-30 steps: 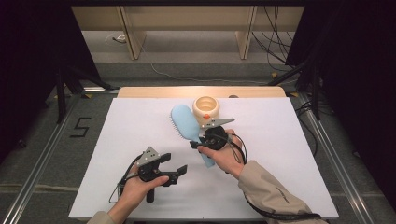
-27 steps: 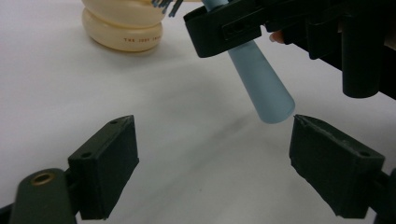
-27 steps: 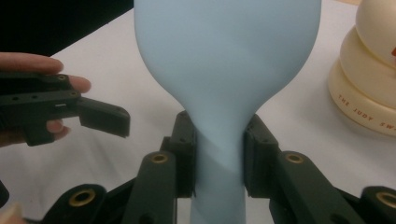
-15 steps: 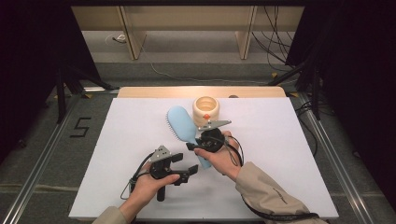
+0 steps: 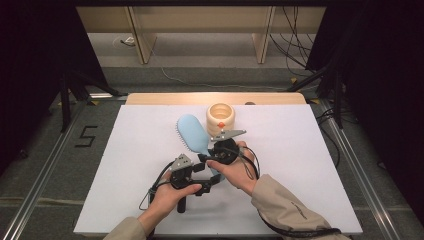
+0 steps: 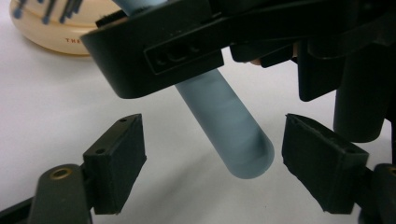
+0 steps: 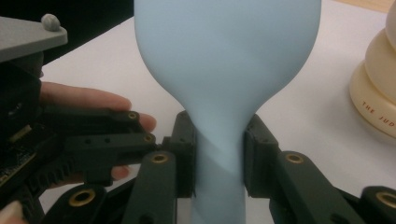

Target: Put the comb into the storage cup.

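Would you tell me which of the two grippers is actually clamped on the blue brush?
The right gripper: its jaws pinch the brush at its neck. The left gripper stands open, jaws either side of the handle's end without touching.

Your two grippers crowd each other at the middle of the worktop (image 5: 310,165): the right gripper (image 5: 206,157) clamps the neck of the blue brush (image 5: 192,132), and its body hangs right above the handle end that sits between your left gripper's (image 6: 212,161) parted jaws, touching neither pad. Just beyond the brush head stands the cream ringed holder (image 5: 220,116), blocking any push forward there. To the left and right of the hands the white surface lies open, wide enough for either gripper.
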